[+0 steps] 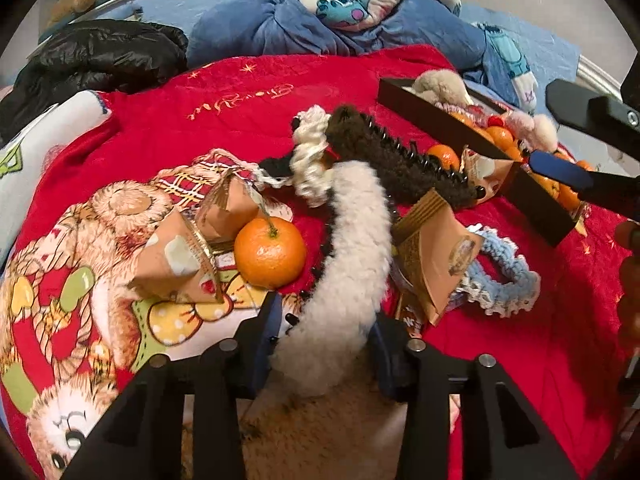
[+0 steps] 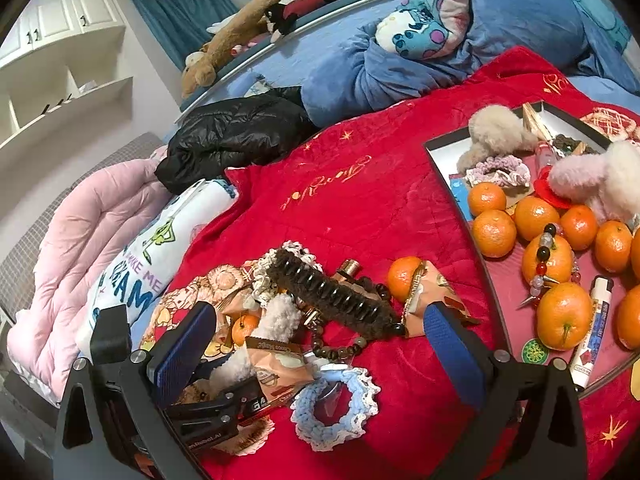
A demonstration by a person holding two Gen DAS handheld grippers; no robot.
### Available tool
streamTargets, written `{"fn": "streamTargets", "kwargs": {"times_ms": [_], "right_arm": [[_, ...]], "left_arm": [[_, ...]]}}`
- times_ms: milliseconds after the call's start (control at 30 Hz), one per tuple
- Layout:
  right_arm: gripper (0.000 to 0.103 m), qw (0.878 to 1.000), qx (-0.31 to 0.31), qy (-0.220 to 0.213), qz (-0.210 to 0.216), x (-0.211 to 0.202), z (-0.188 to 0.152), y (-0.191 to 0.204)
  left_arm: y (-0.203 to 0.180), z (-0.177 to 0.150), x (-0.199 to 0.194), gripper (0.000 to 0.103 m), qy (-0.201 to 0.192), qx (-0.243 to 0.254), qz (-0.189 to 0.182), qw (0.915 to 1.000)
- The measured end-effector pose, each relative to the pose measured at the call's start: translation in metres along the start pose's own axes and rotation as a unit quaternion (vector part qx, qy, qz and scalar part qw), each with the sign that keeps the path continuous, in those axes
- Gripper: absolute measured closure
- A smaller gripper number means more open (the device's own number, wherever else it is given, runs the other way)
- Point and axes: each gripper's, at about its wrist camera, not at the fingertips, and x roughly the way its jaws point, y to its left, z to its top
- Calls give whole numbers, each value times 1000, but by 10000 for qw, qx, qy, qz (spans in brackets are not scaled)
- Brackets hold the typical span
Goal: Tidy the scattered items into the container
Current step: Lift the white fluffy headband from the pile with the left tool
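Both grippers — left (image 1: 324, 344) clasping half-hidden white fluffy clip (image 1: 344, 248), right (image 2: 320, 344) agape

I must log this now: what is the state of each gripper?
Left gripper: closed on the fluffy white hair clip.
Right gripper: open, holding nothing.

The red blanket (image 1: 248, 92) is a soft plush cloth with shiny gold embroidery, and the white hair clip (image 1: 344, 256) on it is covered with woolly, matt fleece. The mandarin (image 1: 270, 252) has a glossy, dimpled peel, the blue scrunchie (image 2: 334, 408) is crocheted yarn. The black box (image 1: 460, 136) seems to be matt cardboard.
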Motion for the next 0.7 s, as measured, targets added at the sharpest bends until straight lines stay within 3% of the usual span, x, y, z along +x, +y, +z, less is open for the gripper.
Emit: {"fn": "streamTargets", "kwargs": {"times_ms": [333,533,700], "right_arm": [[0,10000,-46,22,-2,0,-2,2],[0,9996,-263,128,58,9,-9,19],[0,9972,-597,328,-314,24,-27,33]], "left_arm": [[9,-19,-41,67,-440,-480,-92,9978],[15,-32,-64,67,-588,-580,118,9965],[29,-37,-75,67,-740,-735,222,9943]]}}
